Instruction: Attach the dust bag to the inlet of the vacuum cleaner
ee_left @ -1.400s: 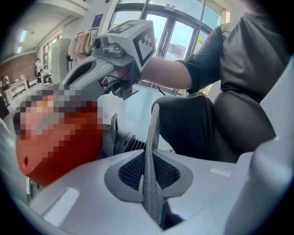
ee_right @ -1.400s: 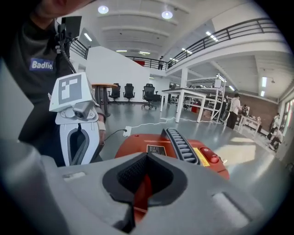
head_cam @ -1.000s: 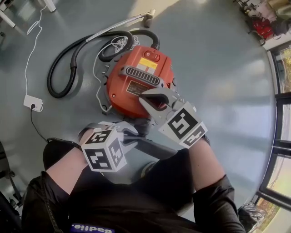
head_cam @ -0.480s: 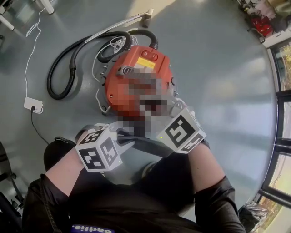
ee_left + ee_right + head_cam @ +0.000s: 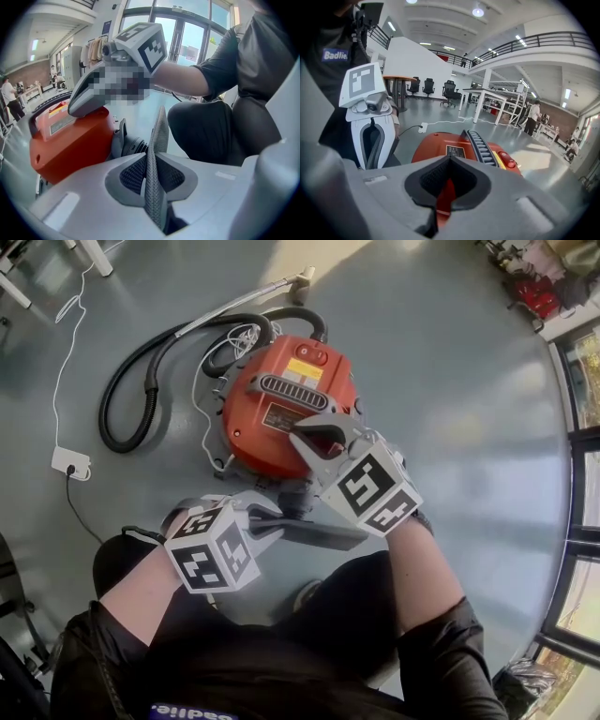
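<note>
1. Left gripper: your jaws are narrow and pinch one edge of the dust bag, and they have just been closing further on it. The hold is on thin mesh only, so a hard push could let the bag hinge or slip out.
2. The dust bag hangs edge-on just beside the dark round inlet and is not yet on it. Its opening isn't visible. If it faces away, you will likely crumple mesh against the port.
3. The vacuum cleaner sits on smooth floor, so pressure may slide it away.
4. Right gripper: your jaws are nearly together at the casing's near edge, with orange in the slit. Whether they pinch it, I cannot tell. If they don't, nothing braces the body.
</note>
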Available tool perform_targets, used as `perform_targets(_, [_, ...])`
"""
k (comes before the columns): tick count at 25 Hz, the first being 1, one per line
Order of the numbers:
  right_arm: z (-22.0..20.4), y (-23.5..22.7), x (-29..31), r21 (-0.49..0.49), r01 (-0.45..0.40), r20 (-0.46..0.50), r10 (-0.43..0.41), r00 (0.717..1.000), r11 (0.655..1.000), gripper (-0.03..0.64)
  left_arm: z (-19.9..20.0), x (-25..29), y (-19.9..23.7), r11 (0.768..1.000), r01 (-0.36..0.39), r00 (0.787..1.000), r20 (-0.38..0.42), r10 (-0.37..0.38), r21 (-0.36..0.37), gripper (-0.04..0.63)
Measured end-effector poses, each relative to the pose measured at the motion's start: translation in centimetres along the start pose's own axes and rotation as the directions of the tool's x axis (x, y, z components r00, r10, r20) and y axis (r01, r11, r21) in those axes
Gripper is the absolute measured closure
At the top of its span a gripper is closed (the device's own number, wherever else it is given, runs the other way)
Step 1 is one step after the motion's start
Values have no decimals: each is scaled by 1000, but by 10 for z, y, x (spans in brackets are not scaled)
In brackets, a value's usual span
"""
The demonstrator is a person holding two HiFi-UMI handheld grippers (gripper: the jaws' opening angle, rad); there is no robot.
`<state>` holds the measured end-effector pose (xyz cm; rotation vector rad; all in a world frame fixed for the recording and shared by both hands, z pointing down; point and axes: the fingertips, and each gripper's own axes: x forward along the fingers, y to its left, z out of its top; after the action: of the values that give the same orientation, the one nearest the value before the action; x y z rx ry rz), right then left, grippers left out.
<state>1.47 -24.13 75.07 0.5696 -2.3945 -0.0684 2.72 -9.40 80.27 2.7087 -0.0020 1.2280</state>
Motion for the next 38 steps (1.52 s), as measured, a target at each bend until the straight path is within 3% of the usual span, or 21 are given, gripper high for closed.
perform_targets(10, [2,5,3,-10,-14,-57,14,998,1000,627,0,3,8,1000,4,1000,-11,-5,-31,506])
perform_targets(19, [2,5,2,-18,-10,-60,9,998,1000,627,-9,-5,10,996,-41,999,12,42,-77,511])
perform_targets(26, [0,1,1,-29,-5,-71,3,997,1000,627,3,5,15,999,-31,999,-15,31,8,495])
perform_targets(38, [2,7,2,-33,-2,-71,0,997,999,627,-5,-1,14,996,-94,996,2,94,4,482])
